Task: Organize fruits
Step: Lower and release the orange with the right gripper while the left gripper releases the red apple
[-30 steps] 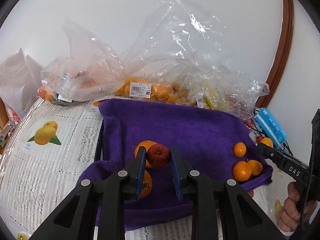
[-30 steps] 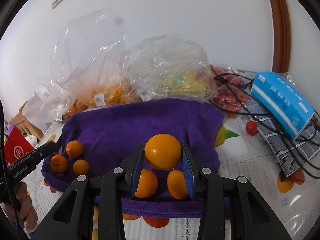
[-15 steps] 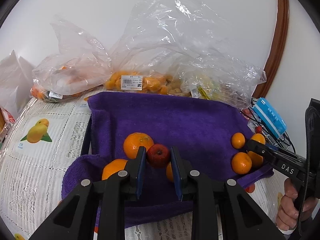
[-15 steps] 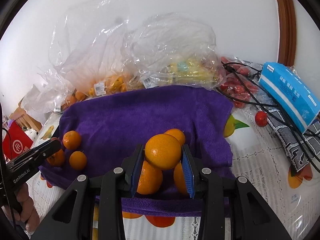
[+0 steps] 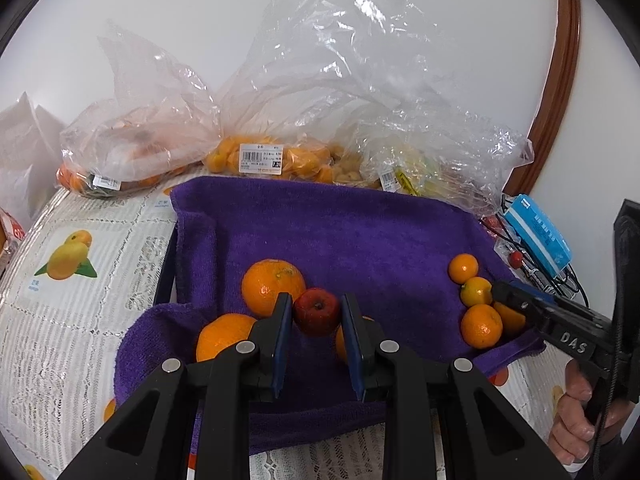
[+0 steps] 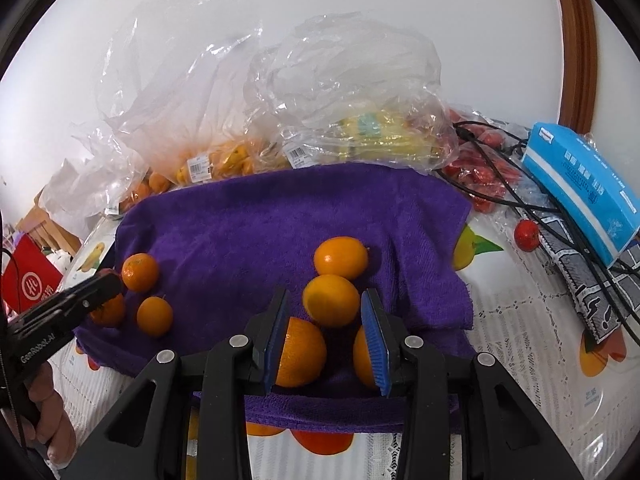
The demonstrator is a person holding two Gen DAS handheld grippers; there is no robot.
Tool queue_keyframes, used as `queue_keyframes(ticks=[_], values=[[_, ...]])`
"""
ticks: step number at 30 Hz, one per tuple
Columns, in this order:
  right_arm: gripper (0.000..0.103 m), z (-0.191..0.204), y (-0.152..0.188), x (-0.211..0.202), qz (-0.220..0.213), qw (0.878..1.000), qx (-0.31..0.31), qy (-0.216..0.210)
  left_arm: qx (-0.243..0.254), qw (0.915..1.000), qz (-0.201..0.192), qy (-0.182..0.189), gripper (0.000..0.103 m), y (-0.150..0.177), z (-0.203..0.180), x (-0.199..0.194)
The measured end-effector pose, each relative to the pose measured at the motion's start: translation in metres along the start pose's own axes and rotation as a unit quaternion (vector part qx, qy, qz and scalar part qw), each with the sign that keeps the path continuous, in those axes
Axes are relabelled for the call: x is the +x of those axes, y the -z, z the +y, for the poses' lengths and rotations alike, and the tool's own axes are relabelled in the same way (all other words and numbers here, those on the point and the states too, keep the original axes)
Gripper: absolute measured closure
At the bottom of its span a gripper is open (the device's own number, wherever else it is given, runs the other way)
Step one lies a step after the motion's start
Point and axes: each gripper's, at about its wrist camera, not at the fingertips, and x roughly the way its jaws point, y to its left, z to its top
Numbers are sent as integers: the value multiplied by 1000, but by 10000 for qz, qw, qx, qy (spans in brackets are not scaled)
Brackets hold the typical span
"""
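A purple towel point(image 5: 340, 232) lies on the table and carries the fruit. My left gripper point(image 5: 316, 316) is shut on a small red apple point(image 5: 317, 312), low over the towel between large oranges point(image 5: 272, 284). Small oranges point(image 5: 480, 324) sit at the towel's right edge. In the right wrist view my right gripper point(image 6: 329, 312) is open. An orange point(image 6: 331, 300) lies between its fingers, apart from both pads, resting on the towel point(image 6: 280, 216) with other oranges point(image 6: 341, 258) around it. Small oranges point(image 6: 140, 272) lie at the left by the other gripper.
Clear plastic bags of fruit point(image 5: 256, 156) stand behind the towel against the wall. A blue box point(image 6: 580, 184), black cables point(image 6: 520, 200), packed red fruit point(image 6: 480, 176) and a loose red fruit point(image 6: 527, 234) lie to the right. The tablecloth has printed fruit pictures point(image 5: 68, 256).
My right gripper has opened and let its orange go onto the towel beside the others. My left gripper has moved forward and lower, still holding the apple.
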Motion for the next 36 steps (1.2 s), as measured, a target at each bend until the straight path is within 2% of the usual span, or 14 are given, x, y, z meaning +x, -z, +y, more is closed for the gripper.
queue_keyframes(ticks=[13,18,31,35,36], values=[[60,-3,-2,-9,-137,9999,47,-16,4,9998,184,-18,79,1,-2,9],[60,3,-2,-12,-188,9998,-57,10,43,9998,153,-75,79,2,-3,8],[57,5,-1,-20,-412,9991,-97,95,-54,9999,85,54,73,0,0,1],[57,5,-1,-25,-576,9980,-91,231,-50,10000,30,32,73,1,-2,-2],[57,6,-1,-26,-629,9972,-131,385,-63,10000,8,-10,73,1,-2,-2]])
